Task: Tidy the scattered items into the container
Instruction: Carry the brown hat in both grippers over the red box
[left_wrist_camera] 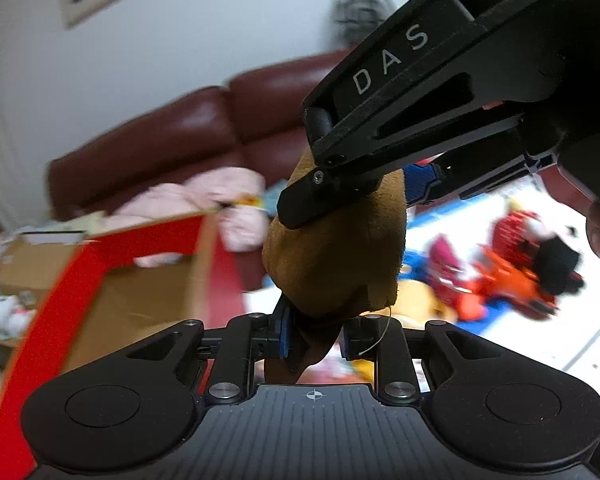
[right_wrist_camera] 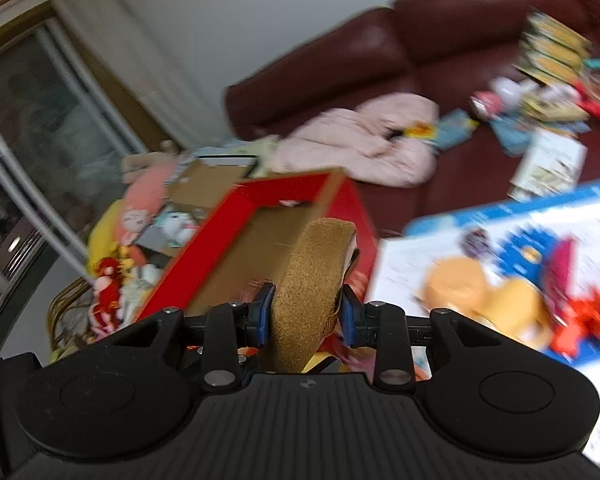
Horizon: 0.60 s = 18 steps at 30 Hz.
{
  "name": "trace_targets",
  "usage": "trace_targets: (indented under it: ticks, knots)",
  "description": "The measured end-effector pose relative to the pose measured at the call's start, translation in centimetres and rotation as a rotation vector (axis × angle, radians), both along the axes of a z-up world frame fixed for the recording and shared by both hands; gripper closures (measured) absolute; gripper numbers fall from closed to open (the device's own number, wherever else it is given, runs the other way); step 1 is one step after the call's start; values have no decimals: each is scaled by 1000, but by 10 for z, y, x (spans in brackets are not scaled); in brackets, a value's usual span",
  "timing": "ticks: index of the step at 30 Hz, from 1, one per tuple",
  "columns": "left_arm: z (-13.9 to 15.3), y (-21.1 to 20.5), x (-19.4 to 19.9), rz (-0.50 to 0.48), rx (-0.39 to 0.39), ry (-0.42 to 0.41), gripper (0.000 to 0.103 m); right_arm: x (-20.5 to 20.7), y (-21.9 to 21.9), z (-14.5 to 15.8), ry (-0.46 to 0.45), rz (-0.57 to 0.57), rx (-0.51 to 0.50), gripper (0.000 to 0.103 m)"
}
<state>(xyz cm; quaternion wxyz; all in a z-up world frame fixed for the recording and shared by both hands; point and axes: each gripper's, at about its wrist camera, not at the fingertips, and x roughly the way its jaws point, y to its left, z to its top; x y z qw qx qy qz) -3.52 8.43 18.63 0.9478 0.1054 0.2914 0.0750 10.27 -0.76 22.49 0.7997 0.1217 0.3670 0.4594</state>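
My left gripper [left_wrist_camera: 312, 340] is shut on the lower end of a tan plush toy [left_wrist_camera: 336, 256] held in the air. My right gripper [right_wrist_camera: 306, 320] is shut on the same tan plush toy [right_wrist_camera: 316, 280], and its black body [left_wrist_camera: 440, 92] shows in the left wrist view gripping the toy's upper end. The red cardboard box [left_wrist_camera: 100, 272] with a brown inside stands open to the left and ahead; in the right wrist view the red cardboard box [right_wrist_camera: 260, 216] lies just beyond the toy.
A dark red sofa [right_wrist_camera: 380, 60] holds a pink blanket [right_wrist_camera: 364, 144], books and small toys. A white and blue play mat [right_wrist_camera: 480, 232] at the right carries orange, red and yellow toys [left_wrist_camera: 512, 276]. Plush toys [right_wrist_camera: 120, 240] pile left of the box.
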Motion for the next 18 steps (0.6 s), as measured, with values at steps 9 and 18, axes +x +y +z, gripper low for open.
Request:
trace_targets:
  ticks: [9,18]
  knots:
    - [16,89,-38,250,20,-19,80,-21,114,16,-17,240,2,66]
    - [3,140,-63,383,-8,19,78,-42,177,3,17,361,-36,62]
